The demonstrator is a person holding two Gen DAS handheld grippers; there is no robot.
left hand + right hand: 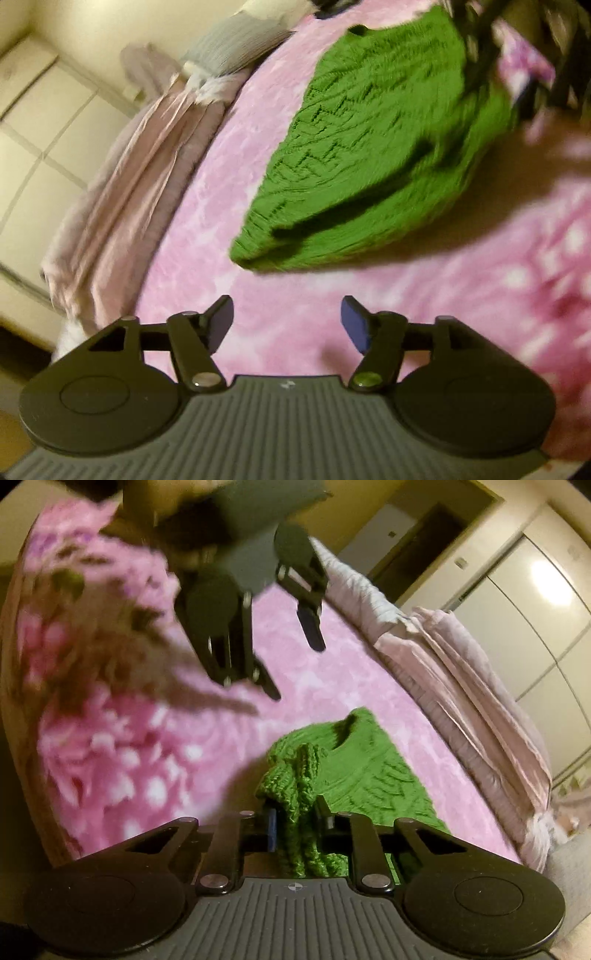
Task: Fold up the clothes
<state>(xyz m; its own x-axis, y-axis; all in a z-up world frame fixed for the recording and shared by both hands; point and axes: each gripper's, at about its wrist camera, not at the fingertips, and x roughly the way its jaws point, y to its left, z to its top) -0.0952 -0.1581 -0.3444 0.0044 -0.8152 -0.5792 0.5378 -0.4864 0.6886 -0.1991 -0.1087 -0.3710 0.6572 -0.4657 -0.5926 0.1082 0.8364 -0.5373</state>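
A green knitted sweater (373, 147) lies on a pink fluffy blanket (295, 288), one end raised off the bed. My left gripper (287, 320) hovers open above the blanket, short of the sweater's near corner, nothing between its blue pads. In the right wrist view my right gripper (295, 821) is shut on a bunched edge of the green sweater (354, 771), which hangs lifted from the blanket (314, 679). The left gripper (299, 668) shows there too, open, above the blanket beyond the sweater.
A pale pink folded quilt (122, 206) runs along the bed's far side, with a grey pillow (236, 44) at its end. White wardrobe doors (524, 620) stand behind the bed. Darker pink flower patterns cover the blanket's other part (103, 746).
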